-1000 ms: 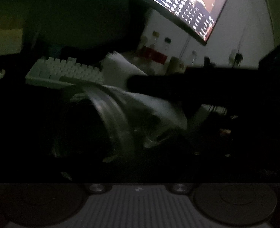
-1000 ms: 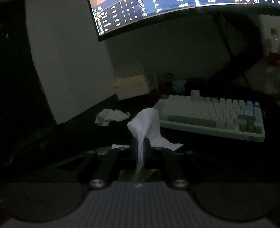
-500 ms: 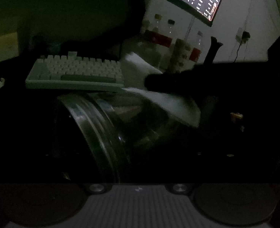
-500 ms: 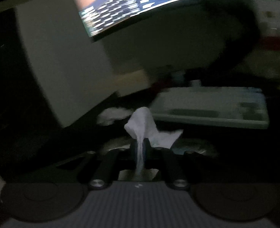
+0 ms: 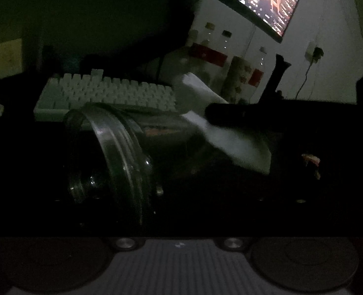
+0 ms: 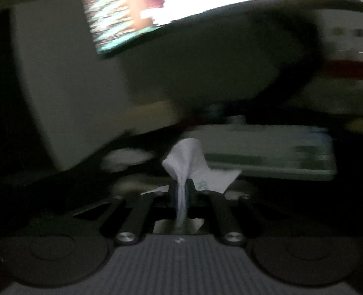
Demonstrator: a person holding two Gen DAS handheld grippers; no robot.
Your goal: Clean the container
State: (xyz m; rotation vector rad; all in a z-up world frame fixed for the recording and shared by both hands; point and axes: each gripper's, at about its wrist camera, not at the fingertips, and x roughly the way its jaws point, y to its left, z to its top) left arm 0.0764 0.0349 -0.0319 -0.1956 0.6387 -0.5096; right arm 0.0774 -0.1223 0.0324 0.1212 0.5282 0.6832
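- Darkness covers most of both views; only pale things and the lit monitor (image 5: 267, 2) read clearly.
- Right hand-held gripper (image 6: 181, 194): fingers drawn nearly together, pinching a white tissue (image 6: 191, 167) whose crumpled top fans out above the tips.
- Left wrist view: the same tissue (image 5: 230, 142) hangs from the dark right hand-held gripper, which reaches in from the right, and lies against the far end of a clear glass container (image 5: 122, 152).
- Container: on its side, close in front of the left camera, its ribbed rim to the left.
- Left hand-held gripper: its fingers are lost in shadow, so I cannot tell how wide it stands or whether it grips the container.
- Behind on the worktop (image 5: 21, 147): a white keyboard (image 5: 107, 95), then red-labelled bottles (image 5: 213, 51) by the wall.
- Another crumpled tissue (image 6: 124, 157) lies left of the keyboard, blurred.
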